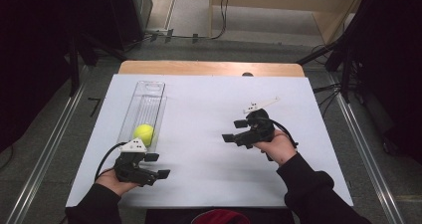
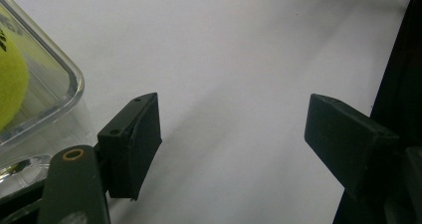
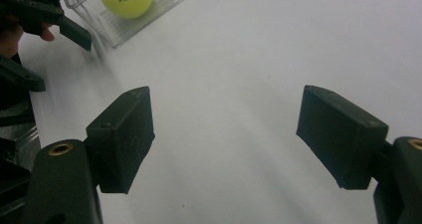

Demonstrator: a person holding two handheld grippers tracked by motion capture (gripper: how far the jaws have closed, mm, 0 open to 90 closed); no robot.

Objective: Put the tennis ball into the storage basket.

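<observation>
Yellow tennis ball (image 1: 144, 132) is lying in the clear plastic tray (image 1: 149, 92); left gripper (image 1: 155, 166) and right gripper (image 1: 234, 131) are hovering, jaws spread, empty.

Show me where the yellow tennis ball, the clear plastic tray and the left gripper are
Yellow tennis ball (image 1: 144, 132): high view, middle of the ball's top.
Clear long plastic tray (image 1: 149, 89): high view, bare floor at its far end.
Left black two-jaw gripper (image 1: 157, 165): high view, midway between its open jaw tips.

A: Tray (image 1: 149, 92) mat'l?
B: Clear glossy plastic, ribbed floor. Ball (image 1: 144, 132): yellow fuzzy felt.
A: Table (image 1: 209, 149)?
B: Matt white, smooth; wood edge at rear. Tongs (image 3: 224, 134): matt black plastic.
</observation>
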